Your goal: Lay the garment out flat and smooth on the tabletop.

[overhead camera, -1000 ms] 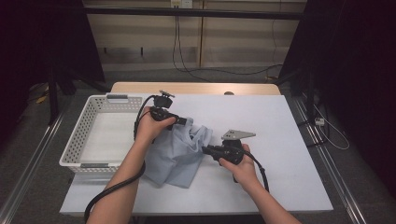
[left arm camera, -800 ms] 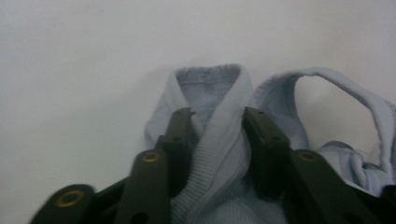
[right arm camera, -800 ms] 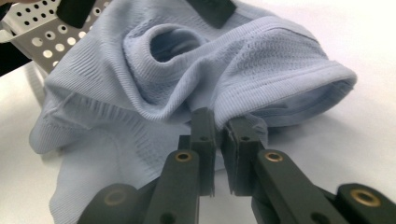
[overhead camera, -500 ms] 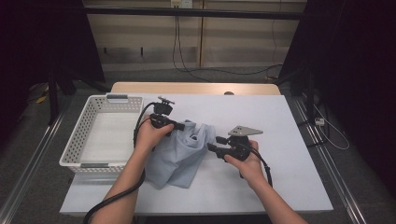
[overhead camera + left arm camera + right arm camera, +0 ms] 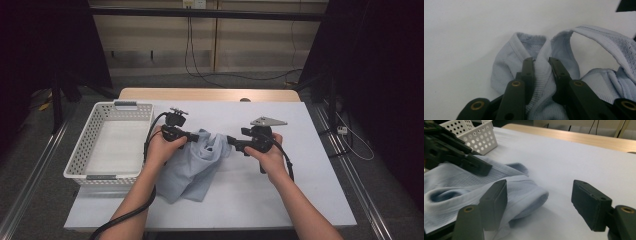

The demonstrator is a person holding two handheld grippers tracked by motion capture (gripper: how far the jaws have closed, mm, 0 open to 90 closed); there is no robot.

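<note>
A light blue knit shirt (image 5: 197, 165) lies crumpled on the white table (image 5: 300, 200). My left gripper (image 5: 192, 135) sits at the shirt's upper edge. In the left gripper view its jaws have just been closing, and the left gripper (image 5: 541, 63) now pinches a ribbed fold of the shirt (image 5: 506, 65) near the collar. My right gripper (image 5: 231, 141) hovers just right of the shirt. Its jaws have just been opening. In the right gripper view the right gripper (image 5: 541, 192) stands wide with bare table between the jaws, and a rolled edge of the shirt (image 5: 449, 185) lies beside the left jaw.
A white perforated basket (image 5: 82, 150) stands at the table's left, also visible as the basket (image 5: 479, 137) far off in the right gripper view. A wooden strip (image 5: 210, 94) runs along the table's far edge. Bare tabletop lies to the right and front.
The right gripper let go of the shirt, opened, and moved right and slightly up. The left gripper closed on the collar fold and stayed put.
</note>
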